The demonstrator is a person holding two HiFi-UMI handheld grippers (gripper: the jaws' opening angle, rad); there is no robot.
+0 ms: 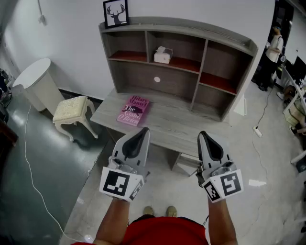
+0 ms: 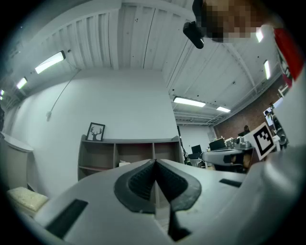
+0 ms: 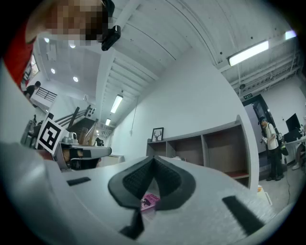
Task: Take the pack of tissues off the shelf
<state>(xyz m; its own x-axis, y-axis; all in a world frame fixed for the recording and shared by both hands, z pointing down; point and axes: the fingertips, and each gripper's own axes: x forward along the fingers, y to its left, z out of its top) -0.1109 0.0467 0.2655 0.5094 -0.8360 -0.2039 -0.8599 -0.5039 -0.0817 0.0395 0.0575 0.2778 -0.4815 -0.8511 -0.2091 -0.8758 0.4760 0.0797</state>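
The white pack of tissues point(image 1: 162, 55) sits in the middle upper compartment of the grey shelf unit point(image 1: 224, 40), on its red-lined board. In the left gripper view the pack of tissues point(image 2: 123, 164) shows small, just above the left jaw. My left gripper point(image 1: 142, 131) and right gripper point(image 1: 202, 135) hang side by side in front of the desk, well short of the shelf. Both are shut with nothing in them. The left gripper point(image 2: 155, 163) has its ribbed pads pressed together. So does the right gripper point(image 3: 154, 158).
A pink book point(image 1: 133, 110) lies on the desk top point(image 1: 177, 122) below the shelf. A framed deer picture point(image 1: 115, 13) stands on the unit's top left. A cream stool point(image 1: 71, 110) and a white round stand point(image 1: 36, 81) are at the left. A person point(image 1: 275, 45) stands far right.
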